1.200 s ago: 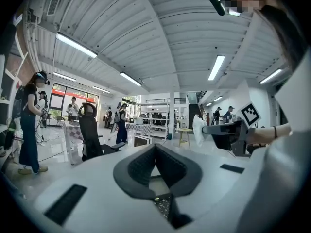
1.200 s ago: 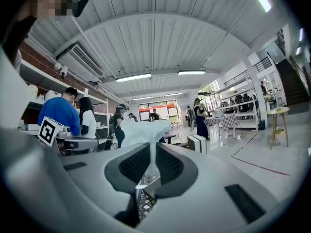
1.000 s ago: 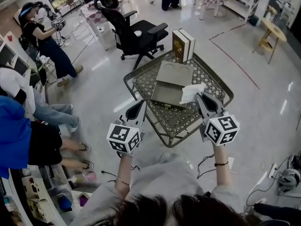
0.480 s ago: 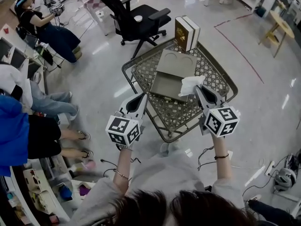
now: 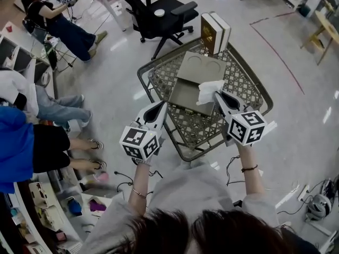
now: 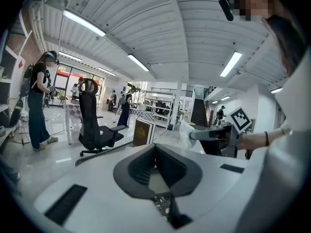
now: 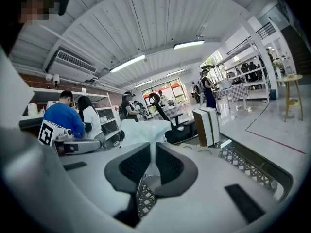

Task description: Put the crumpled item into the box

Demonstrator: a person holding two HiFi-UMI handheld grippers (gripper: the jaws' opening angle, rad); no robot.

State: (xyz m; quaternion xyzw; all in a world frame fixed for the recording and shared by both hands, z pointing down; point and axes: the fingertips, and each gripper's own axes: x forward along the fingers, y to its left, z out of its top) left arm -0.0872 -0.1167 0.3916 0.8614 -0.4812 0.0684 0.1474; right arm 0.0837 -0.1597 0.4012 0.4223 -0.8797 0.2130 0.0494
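Note:
A crumpled white tissue hangs pinched in my right gripper, which is shut on it just above the mesh table. The tissue hovers over the right edge of a flat olive-grey box, whose lid lies folded back beyond it. In the right gripper view the tissue bulges out past the jaw tips. My left gripper is held over the table's near left rim, shut with nothing in it. From there the tissue shows at the right.
Two upright book-like cases stand at the table's far edge. A black office chair is behind the table. People sit at the left, and one stands at the top left. Shiny floor surrounds the table.
Both grippers have drifted a little forward over the table. The right one has carried the tissue slightly left, closer over the box. Both keep their jaw states.

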